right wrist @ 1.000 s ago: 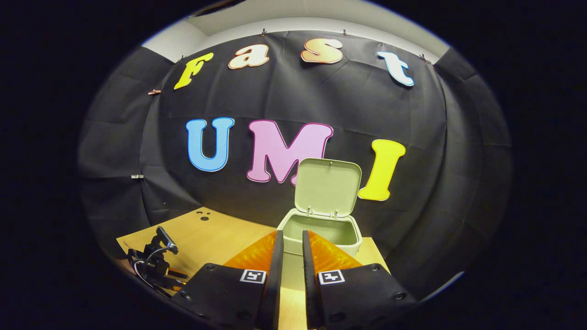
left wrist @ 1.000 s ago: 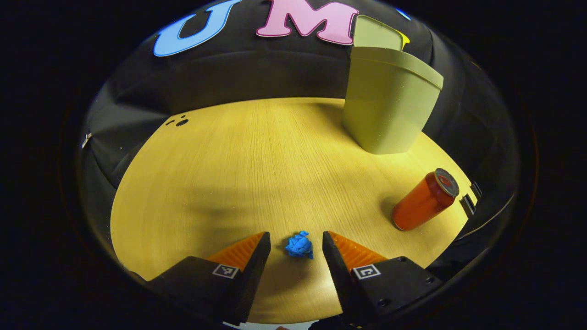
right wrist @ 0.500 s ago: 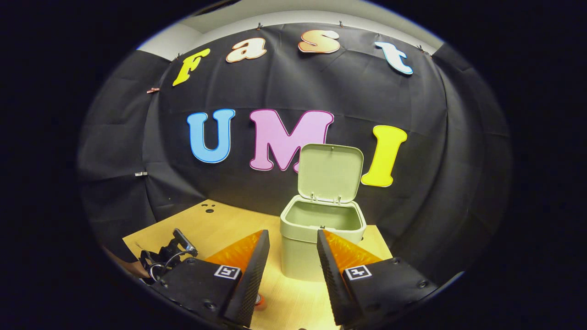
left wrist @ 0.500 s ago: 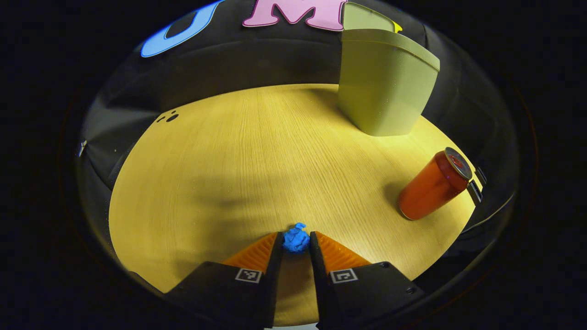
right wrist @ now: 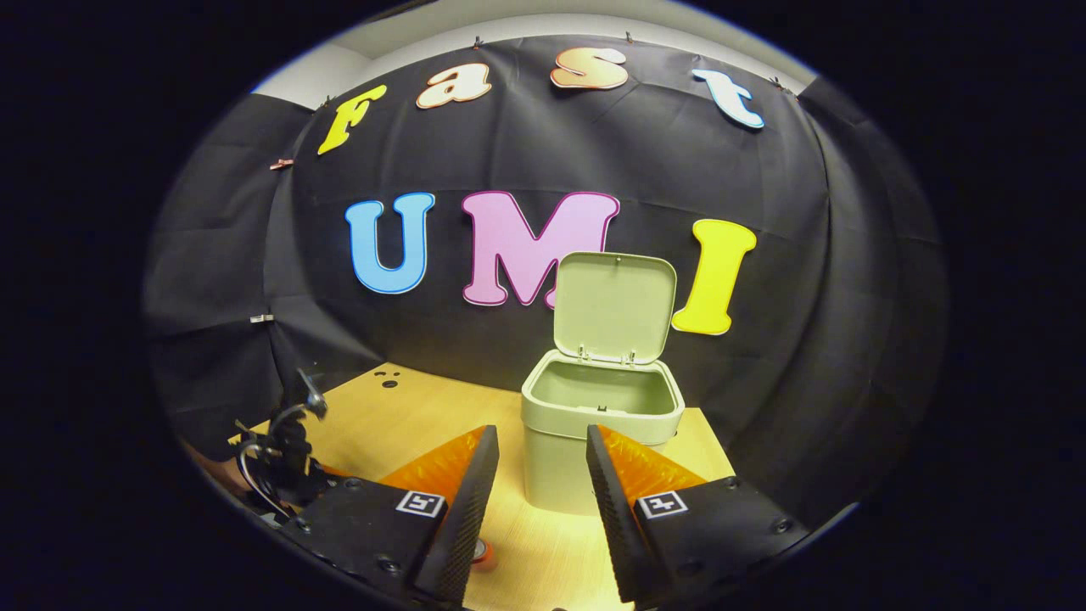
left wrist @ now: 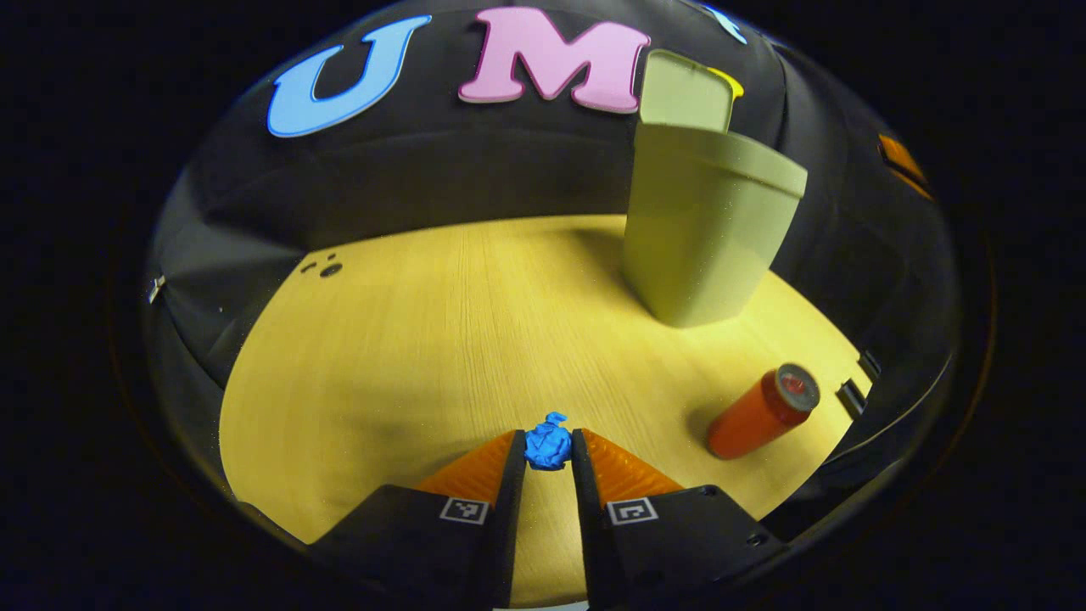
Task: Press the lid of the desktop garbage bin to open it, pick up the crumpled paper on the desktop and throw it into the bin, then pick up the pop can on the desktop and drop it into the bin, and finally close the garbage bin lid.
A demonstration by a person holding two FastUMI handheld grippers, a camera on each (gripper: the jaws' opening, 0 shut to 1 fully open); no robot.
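— Where is the crumpled paper (left wrist: 548, 446)?

— In the left gripper view it sits right at the tips of the left gripper (left wrist: 548, 448), a small blue wad pinched between the two fingers. The jaws are clenched on it from both sides, with the wooden bench (left wrist: 441, 339) underneath. I cannot tell whether the wad touches the wood.

— And the pop can (left wrist: 762, 412)?

— Standing on the bench off to the right of that gripper, well apart from the paper, nearer the bench's edge. Its top faces the camera.

— The garbage bin (right wrist: 601, 424)?

— At the far side of the bench, close to the black cloth wall. In the right gripper view its lid (right wrist: 614, 307) stands upright, hinged at the back rim, and the inside looks bare as far as I can see.

— What about the right gripper (right wrist: 534, 450)?

— Its jaws are released, spread wide with nothing between them, pointed at the bin's front wall. The other gripper (right wrist: 284, 441) shows low at the left of that view.
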